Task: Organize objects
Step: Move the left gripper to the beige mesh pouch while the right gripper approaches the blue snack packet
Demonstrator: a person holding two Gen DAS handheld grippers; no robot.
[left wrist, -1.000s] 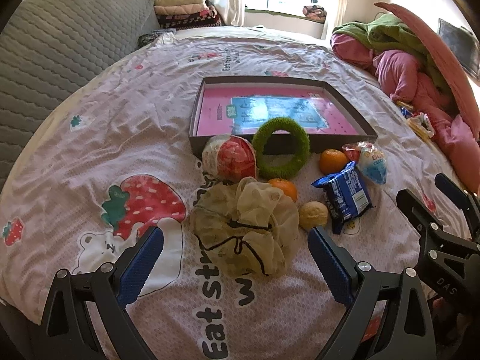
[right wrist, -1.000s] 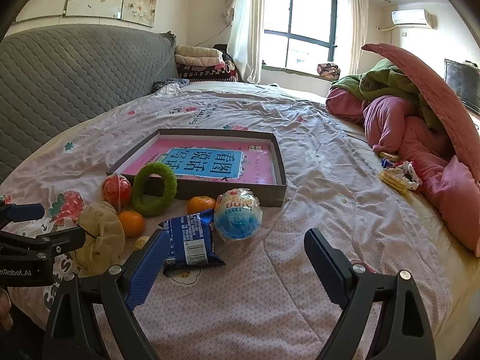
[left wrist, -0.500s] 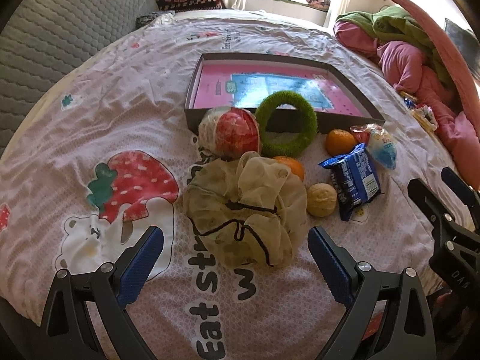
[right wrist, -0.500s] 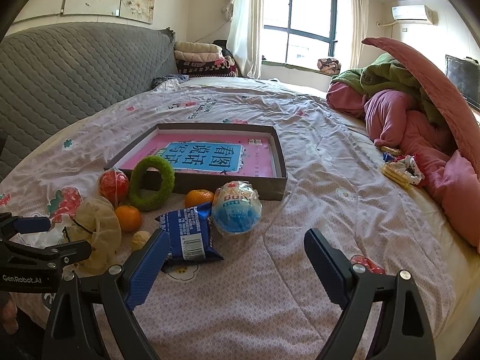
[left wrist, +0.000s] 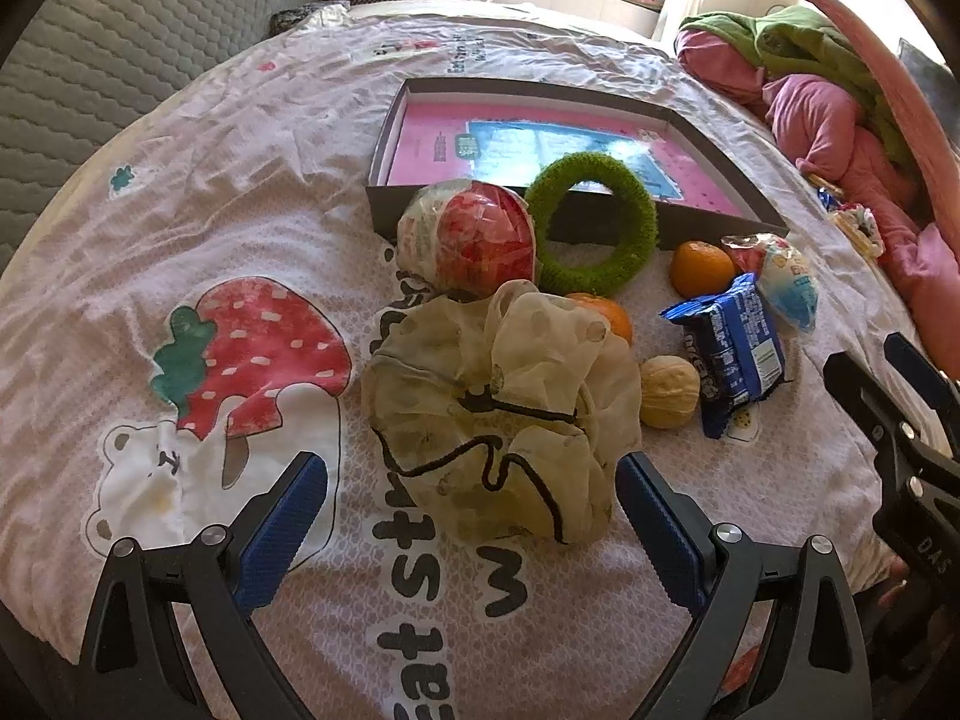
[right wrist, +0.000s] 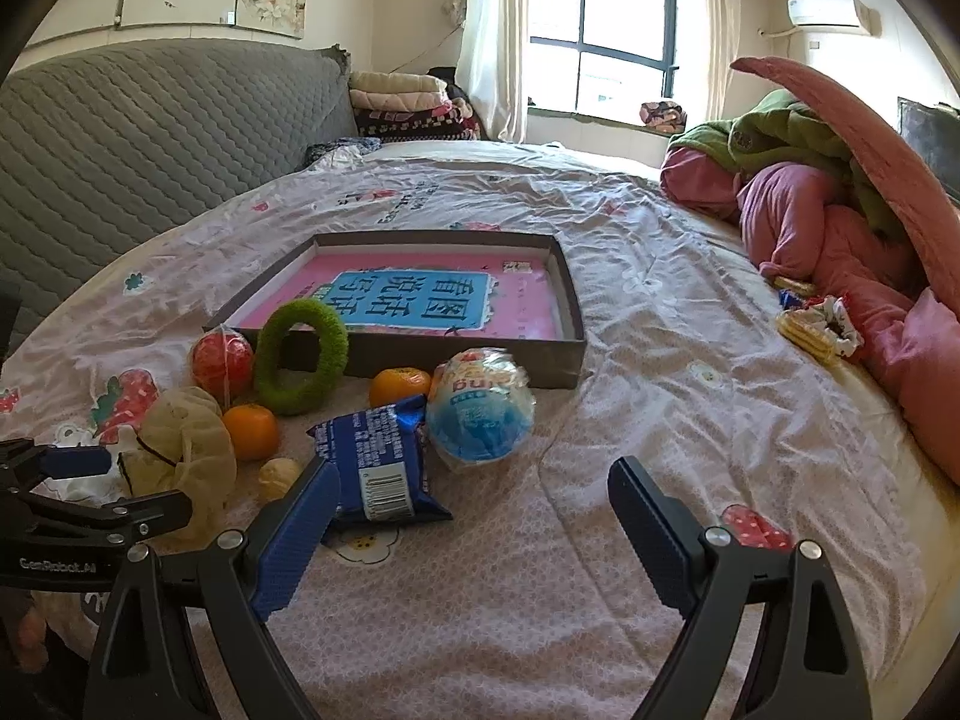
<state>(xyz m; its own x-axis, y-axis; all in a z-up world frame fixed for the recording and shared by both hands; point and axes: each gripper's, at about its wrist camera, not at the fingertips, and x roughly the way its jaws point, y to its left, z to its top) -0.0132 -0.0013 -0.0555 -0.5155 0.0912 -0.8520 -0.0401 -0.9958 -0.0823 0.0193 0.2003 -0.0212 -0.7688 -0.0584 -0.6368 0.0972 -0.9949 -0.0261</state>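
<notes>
Lately changed: left gripper (left wrist: 471,501) has closed in on the beige dotted mesh scrunchie (left wrist: 501,414), which now looks larger between its wide jaws; nothing has been lifted.
Meaning: a first pick seems close; every item still lies outside the shallow dark cardboard box with pink lining (left wrist: 384,141).
Right gripper (right wrist: 474,507): jaws wide, empty, hovering in front of the box.
Box: one, holding no loose item.
Green fuzzy ring (left wrist: 594,222): one, leaning on the box front.
Wrapped balls: two, red (left wrist: 471,237) and blue (right wrist: 480,417).
Blue snack packet (left wrist: 735,354): one.
Oranges: two (left wrist: 701,269) (right wrist: 251,431).
Walnut (left wrist: 669,391): one, right of the scrunchie, farthest from the box.
</notes>
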